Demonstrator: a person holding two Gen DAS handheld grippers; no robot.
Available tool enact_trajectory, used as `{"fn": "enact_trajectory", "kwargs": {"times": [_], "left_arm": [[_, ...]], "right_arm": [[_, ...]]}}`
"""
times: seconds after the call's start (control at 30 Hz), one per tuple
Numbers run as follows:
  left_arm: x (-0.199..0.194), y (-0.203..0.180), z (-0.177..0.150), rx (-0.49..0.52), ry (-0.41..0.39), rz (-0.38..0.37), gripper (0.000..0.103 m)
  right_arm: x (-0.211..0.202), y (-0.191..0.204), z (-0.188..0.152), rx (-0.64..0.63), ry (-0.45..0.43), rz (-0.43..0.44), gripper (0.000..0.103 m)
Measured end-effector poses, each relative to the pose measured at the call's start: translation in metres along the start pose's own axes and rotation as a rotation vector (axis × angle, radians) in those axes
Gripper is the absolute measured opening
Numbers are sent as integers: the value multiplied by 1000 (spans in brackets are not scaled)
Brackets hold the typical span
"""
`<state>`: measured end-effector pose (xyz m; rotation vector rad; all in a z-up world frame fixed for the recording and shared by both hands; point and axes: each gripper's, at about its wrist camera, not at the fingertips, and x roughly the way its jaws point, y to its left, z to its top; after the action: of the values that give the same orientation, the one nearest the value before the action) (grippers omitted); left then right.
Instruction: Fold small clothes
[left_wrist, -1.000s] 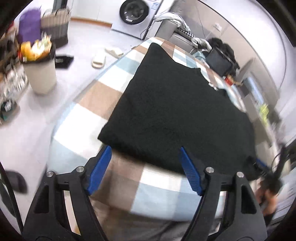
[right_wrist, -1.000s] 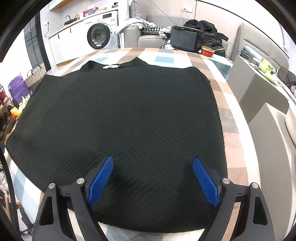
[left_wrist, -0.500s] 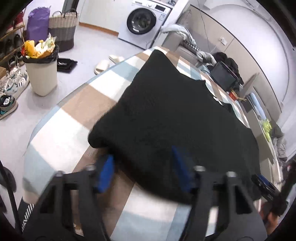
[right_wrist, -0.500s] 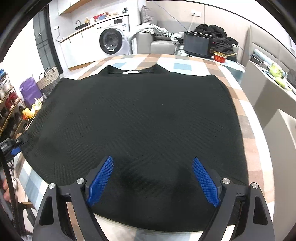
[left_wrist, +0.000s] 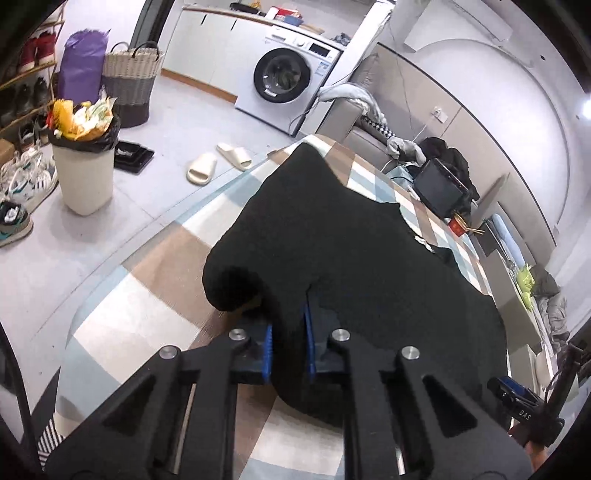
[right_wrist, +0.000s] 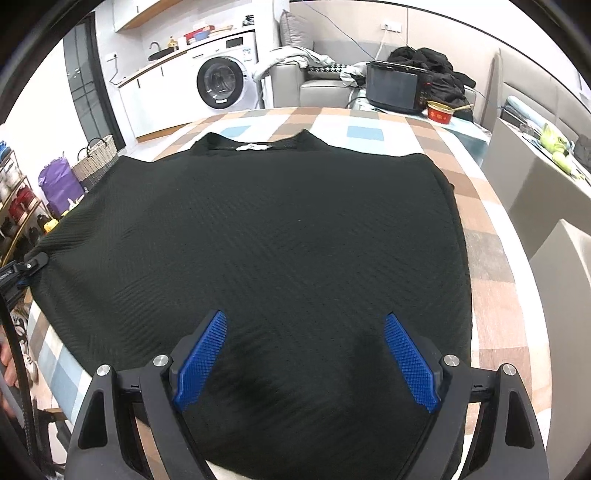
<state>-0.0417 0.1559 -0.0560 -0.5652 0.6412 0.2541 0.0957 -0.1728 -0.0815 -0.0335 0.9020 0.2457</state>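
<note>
left gripper (left_wrist: 288, 341) just closed, clamped on black sweater (right_wrist: 266, 236) hem corner | right gripper (right_wrist: 306, 354) jaws apart above hem | collar lies far side

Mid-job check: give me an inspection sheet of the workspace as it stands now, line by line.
Surface: table with a checked cloth in blue, tan and white.
Job's things: black knit top spread flat, collar at the far edge; its left near corner is bunched and lifted.
Clutter: red bowl and black appliance at the table's far end.
Grippers: left gripper has just closed, pads pinching the top's corner; right gripper open, over the near hem, gripping nothing.
Cables: wall cable running down to the appliance, off the garment.
Surroundings: washing machine, full waste bin, slippers, woven basket, sofa with clothes.
</note>
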Motion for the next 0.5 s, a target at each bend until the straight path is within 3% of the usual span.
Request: {"fn": "enact_trajectory", "kwargs": {"times": [0.17, 0.27, 0.4, 0.5], "left_arm": [[-14, -37, 16, 103, -82, -27, 9], [-25, -84, 24, 226, -145, -66, 8], [-25, -156, 23, 379, -161, -193, 7], [-18, -217, 1, 497, -117, -325, 7]], "right_arm": [[2, -6, -1, 15, 9, -4, 89], [-1, -12, -1, 23, 1, -13, 89], [-9, -21, -2, 33, -10, -25, 89], [-18, -34, -2, 49, -23, -47, 89]]}}
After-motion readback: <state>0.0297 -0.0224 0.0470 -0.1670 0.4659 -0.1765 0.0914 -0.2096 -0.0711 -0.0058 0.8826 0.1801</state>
